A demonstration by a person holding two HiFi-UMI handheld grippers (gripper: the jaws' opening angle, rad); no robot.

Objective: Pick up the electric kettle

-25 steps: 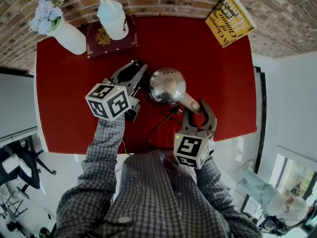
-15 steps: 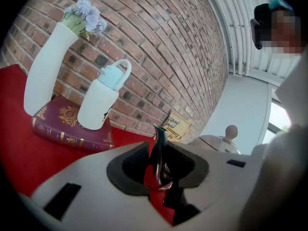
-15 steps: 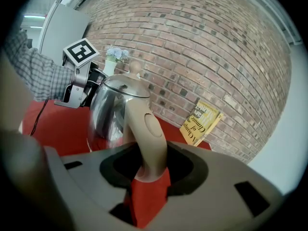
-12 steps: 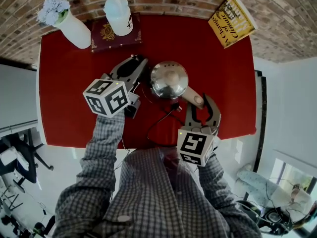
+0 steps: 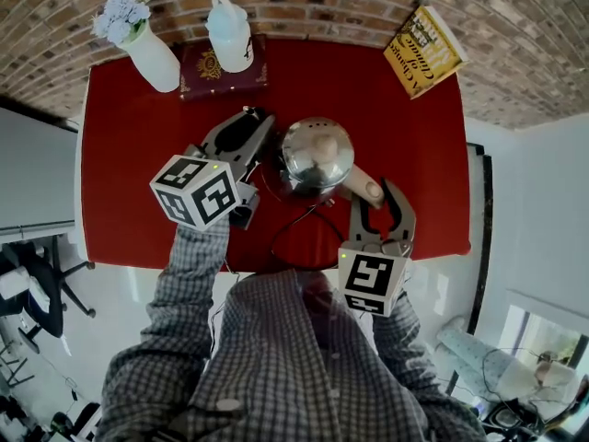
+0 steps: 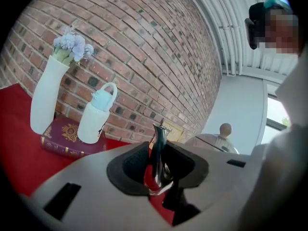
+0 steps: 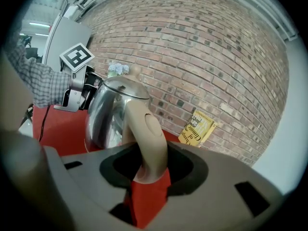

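The task is at the lifting step, with both grippers already placed on the kettle. The round, shiny steel electric kettle (image 5: 316, 155) with a beige knob on its lid is near the middle of the red bench (image 5: 129, 173). Its black cord (image 5: 294, 228) runs from it toward the person.

The right hand-held gripper (image 5: 377, 196) has its jaws partly closed around the curved beige plastic handle (image 7: 149, 138). The dark pads press on both sides of the handle, low on its curve. The left hand-held gripper (image 5: 262, 129) comes from the opposite side. Its jaws are also partly closed, and they clamp the thin steel spout (image 6: 159, 148), which stands upright between the pads.

From these views I cannot say surely whether the base of the kettle has left the bench.

In my judgement, the next move must be a straight rise of both grippers together, at the same speed, so that the kettle stays level. The spout is narrow and smooth and could slip, so the handle grip should carry most of the weight. The cord also needs some slack.

At the back, beside the brick wall, a white vase with pale flowers (image 5: 152, 58), a white bottle (image 5: 228, 35) on a dark red book (image 5: 198, 72) and a yellow book (image 5: 423, 49) stand well apart from the kettle.
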